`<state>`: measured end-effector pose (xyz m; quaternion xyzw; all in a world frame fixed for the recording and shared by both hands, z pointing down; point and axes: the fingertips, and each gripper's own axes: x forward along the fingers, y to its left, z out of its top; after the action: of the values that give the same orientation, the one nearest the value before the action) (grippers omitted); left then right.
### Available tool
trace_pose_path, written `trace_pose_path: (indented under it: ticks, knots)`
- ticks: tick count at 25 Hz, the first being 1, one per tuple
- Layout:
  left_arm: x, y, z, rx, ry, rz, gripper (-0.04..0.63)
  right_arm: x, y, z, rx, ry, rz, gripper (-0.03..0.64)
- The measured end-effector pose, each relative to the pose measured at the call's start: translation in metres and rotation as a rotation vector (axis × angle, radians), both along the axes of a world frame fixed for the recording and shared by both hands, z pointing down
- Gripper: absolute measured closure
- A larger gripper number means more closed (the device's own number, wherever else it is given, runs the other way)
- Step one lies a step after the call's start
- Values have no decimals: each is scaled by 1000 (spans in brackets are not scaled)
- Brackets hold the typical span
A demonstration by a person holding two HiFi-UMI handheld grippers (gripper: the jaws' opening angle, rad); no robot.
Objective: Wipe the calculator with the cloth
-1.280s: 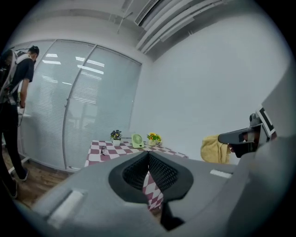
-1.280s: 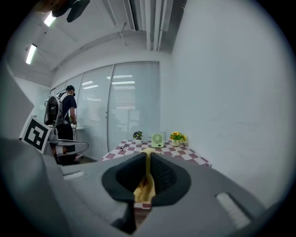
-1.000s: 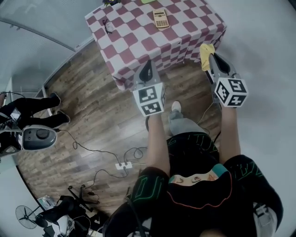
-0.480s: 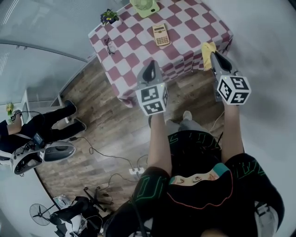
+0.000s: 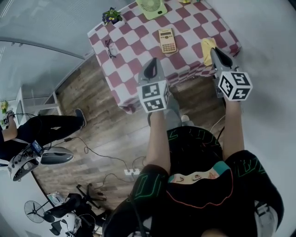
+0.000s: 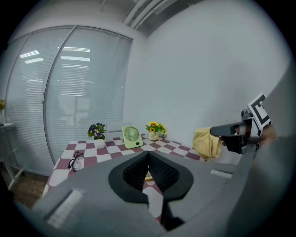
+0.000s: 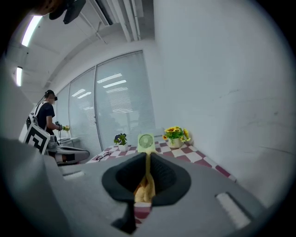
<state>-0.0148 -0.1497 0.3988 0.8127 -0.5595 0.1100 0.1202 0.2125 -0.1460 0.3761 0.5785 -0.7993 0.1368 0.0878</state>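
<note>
- Gripping one yellow cloth (image 5: 207,46): right gripper (image 5: 215,52), jaws clamped on it, at the table's (image 5: 125,69) near edge.
- Left gripper (image 5: 149,65): jaws together, nothing between.
- One calculator (image 5: 167,40) flat on the checkered table, apart from both grippers.

Red-and-white checkered table (image 5: 134,60) filling upper middle. Green desk fan (image 5: 151,7) standing at top edge, purple flower pot (image 5: 112,16) sitting left of it, eyeglasses (image 5: 109,47) lying below pot. Power strip (image 5: 128,171) lying on wooden floor (image 5: 92,102), lower centre.

The right tool (image 7: 147,162) pinches the yellow cloth (image 7: 145,190) above the checked table (image 7: 200,158).
</note>
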Motion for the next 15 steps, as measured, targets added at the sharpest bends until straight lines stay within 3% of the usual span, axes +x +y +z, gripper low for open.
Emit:
trace_pose_path:
  ticks: [15]
  knots:
    - [-3,-113,75,-157,36,22,584,-73,-162,55,-65,187,-318,586]
